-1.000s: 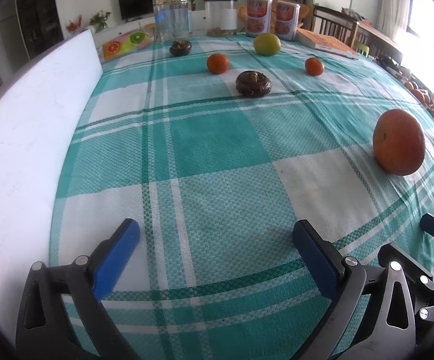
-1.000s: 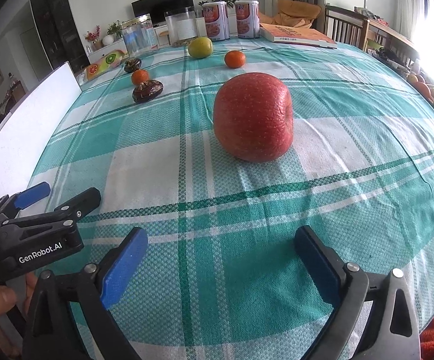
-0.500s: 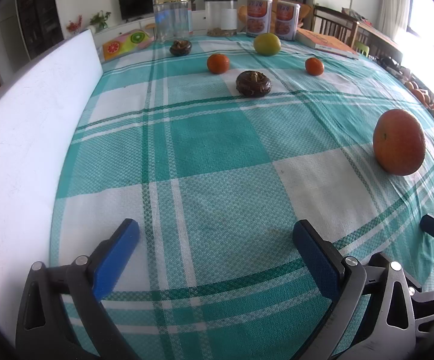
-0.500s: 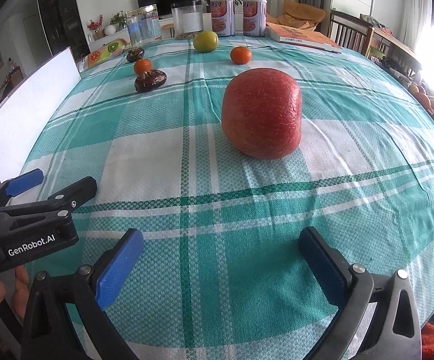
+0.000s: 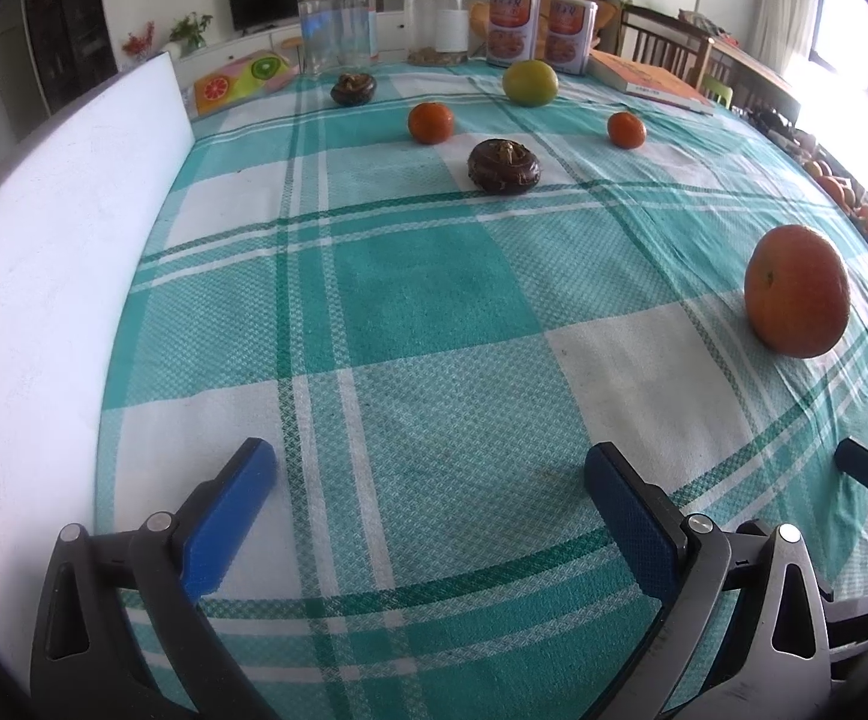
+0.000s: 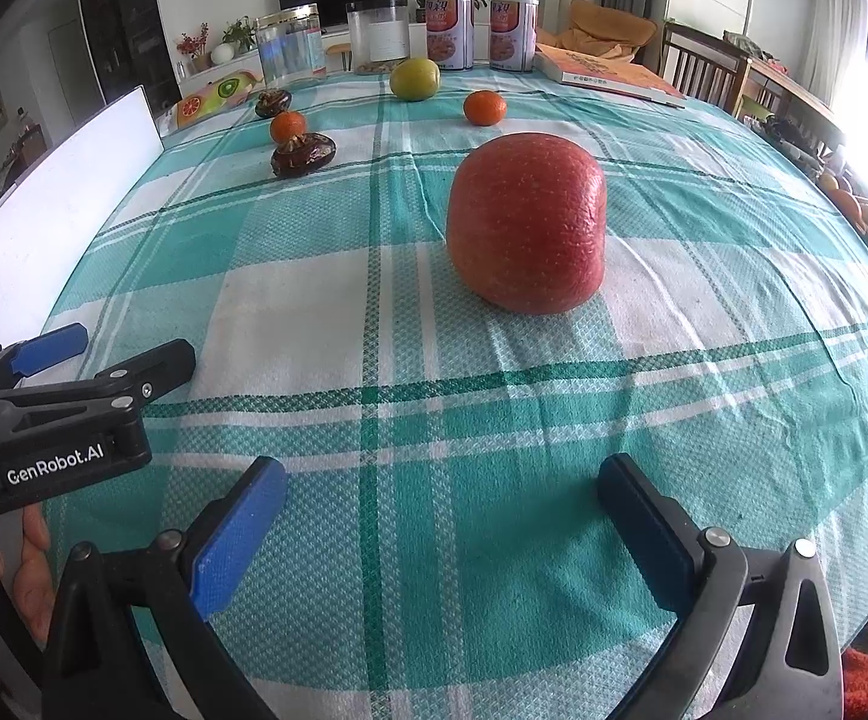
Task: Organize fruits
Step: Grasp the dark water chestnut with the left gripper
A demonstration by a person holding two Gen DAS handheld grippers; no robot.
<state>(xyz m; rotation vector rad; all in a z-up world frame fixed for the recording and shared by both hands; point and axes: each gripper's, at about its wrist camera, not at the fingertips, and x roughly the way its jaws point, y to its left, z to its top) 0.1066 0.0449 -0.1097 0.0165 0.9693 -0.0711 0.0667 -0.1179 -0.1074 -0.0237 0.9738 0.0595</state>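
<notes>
Checked worktop (image 5: 434, 300) holds scattered fruit, big orange (image 6: 527, 222) nearest, nothing gathered; right claw (image 6: 443, 516) and left claw (image 5: 428, 492) gape wide, empty.

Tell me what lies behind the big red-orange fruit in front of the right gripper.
Behind the big red-orange fruit, farther up the checked tablecloth, sit a small orange and a green fruit, then two cans. The cloth directly behind the fruit is hidden.

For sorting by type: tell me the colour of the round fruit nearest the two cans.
Yellowish green. That fruit shows best in the left wrist view, near the cans.
</notes>
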